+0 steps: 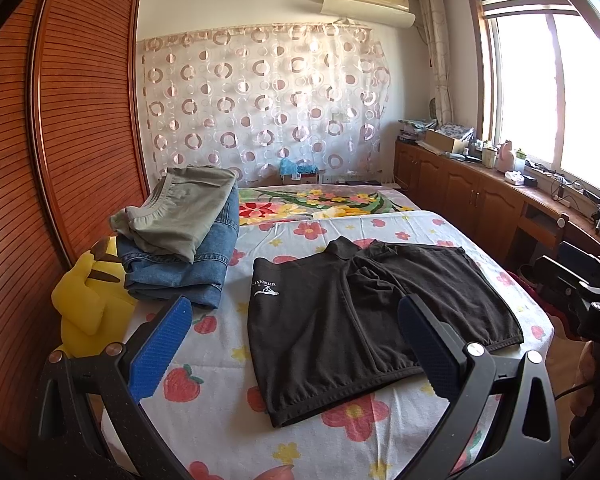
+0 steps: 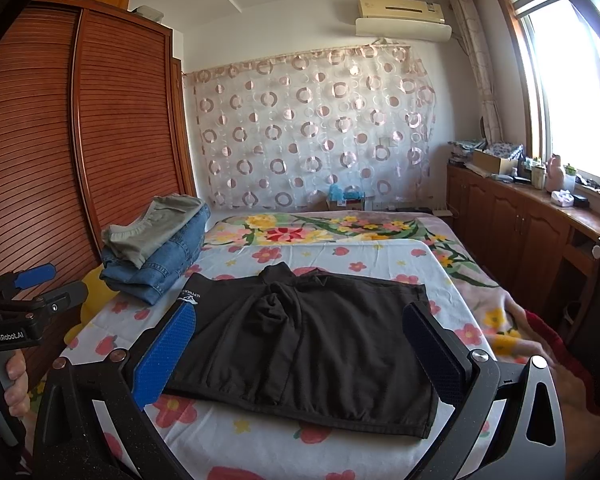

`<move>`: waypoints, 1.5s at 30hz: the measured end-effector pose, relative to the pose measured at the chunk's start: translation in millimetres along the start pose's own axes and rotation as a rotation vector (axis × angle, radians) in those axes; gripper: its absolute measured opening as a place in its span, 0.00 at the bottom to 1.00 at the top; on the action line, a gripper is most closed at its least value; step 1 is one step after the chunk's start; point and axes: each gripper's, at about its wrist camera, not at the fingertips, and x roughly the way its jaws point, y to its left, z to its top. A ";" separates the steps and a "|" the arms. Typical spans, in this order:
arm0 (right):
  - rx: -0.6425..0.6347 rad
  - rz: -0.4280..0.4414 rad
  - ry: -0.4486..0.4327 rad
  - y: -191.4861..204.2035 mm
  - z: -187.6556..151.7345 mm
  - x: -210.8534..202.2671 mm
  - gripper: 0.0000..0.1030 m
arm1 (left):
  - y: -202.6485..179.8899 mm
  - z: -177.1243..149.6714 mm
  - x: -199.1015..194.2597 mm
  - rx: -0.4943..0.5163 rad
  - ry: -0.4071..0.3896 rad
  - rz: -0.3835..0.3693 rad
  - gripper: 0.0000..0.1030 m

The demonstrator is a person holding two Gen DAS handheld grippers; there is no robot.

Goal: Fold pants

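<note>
A pair of black shorts (image 1: pixel 364 320) lies spread flat on the flowered bed sheet (image 1: pixel 220 432), waistband toward me, with a small white logo near its left edge. It also shows in the right wrist view (image 2: pixel 312 348). My left gripper (image 1: pixel 296 344) is open and empty, held above the near edge of the bed over the shorts' left half. My right gripper (image 2: pixel 300 352) is open and empty, above the shorts' waistband. The left gripper also shows at the left edge of the right wrist view (image 2: pixel 28 292).
A stack of folded clothes, green pants on blue jeans (image 1: pixel 180 236), sits at the bed's left side by a yellow plush toy (image 1: pixel 88 300). A wooden slatted wardrobe (image 1: pixel 60 120) stands on the left. Wooden cabinets (image 1: pixel 480 192) run under the window on the right.
</note>
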 end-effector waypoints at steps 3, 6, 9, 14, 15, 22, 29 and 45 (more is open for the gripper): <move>0.000 0.000 -0.001 0.0 0.2 -0.3 1.00 | 0.0 -0.7 0.8 0.001 -0.002 0.002 1.00; 0.000 0.001 0.000 -0.5 0.2 -0.4 1.00 | 0.1 -0.3 -0.3 0.001 -0.002 0.001 1.00; 0.000 0.001 0.000 -0.1 0.1 -0.3 1.00 | 0.1 -0.6 -0.5 0.002 -0.004 0.002 1.00; 0.000 0.003 -0.001 0.0 0.0 -0.5 1.00 | 2.8 -1.5 3.5 0.002 -0.004 0.003 1.00; 0.001 0.003 -0.001 0.0 -0.1 -0.5 1.00 | 2.9 -1.5 3.5 0.002 -0.005 0.002 1.00; 0.001 0.003 -0.001 0.4 0.0 -0.5 1.00 | -0.9 0.9 -1.9 0.008 -0.011 0.006 1.00; 0.001 0.005 -0.001 0.5 -0.2 -0.6 1.00 | -1.8 1.0 -2.4 0.008 -0.012 0.006 1.00; 0.001 0.005 -0.003 2.0 0.0 -1.3 1.00 | -1.8 1.4 -3.2 0.008 -0.013 0.006 1.00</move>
